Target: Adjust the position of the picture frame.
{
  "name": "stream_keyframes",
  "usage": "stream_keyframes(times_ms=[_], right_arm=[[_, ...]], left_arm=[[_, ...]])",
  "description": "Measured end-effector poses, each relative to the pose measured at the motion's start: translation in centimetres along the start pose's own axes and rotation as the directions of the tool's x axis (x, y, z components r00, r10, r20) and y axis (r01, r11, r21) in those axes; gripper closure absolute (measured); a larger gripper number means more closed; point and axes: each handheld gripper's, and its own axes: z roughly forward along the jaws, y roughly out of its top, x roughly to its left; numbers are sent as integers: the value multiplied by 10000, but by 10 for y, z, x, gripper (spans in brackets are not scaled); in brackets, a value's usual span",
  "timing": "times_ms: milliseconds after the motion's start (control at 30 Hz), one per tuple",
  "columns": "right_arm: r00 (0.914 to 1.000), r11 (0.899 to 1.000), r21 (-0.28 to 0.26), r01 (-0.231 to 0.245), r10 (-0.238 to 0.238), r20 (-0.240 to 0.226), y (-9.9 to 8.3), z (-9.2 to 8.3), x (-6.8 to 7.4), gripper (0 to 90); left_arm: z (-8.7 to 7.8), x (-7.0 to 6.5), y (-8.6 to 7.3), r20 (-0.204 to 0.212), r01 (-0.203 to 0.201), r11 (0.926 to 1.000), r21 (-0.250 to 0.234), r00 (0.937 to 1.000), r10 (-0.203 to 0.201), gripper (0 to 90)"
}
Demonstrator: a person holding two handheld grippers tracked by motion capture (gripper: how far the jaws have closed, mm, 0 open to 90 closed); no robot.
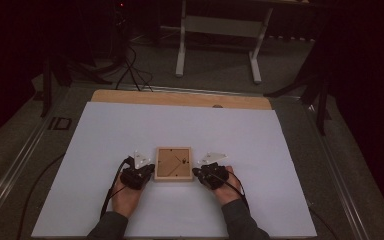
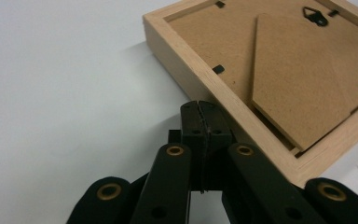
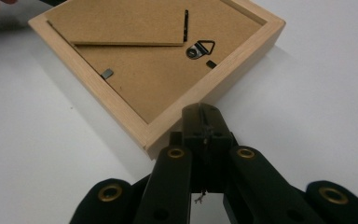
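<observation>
Picture frame point(image 1: 173, 164) lies back-side up on the white sheet point(image 1: 130, 130), lower centre of the high view, brown backing board, stand flap and metal hanger showing. Left gripper point(image 1: 151, 170) sits just left of it, jaws closed on nothing, tips at the frame's wooden side point(image 2: 205, 88). Right gripper point(image 1: 196, 172) sits just right of it, jaws also closed and empty, tips by the frame's edge point(image 3: 186, 112). Hands and sleeves enter from the bottom edge.
</observation>
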Motion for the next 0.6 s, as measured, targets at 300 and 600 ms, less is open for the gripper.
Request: stream_keyframes(times_ms=[300,600], right_arm=[[9985,9985,-293,-455,463,302,0,-2,-11,899],[9951,9951,-487,-863,885,445,-2,-1,-19,899]], left_arm=[[16,-6,14,-87,563,9984,37,9984,-562,900],[16,-8,15,54,578,9982,144,9983,-578,900]])
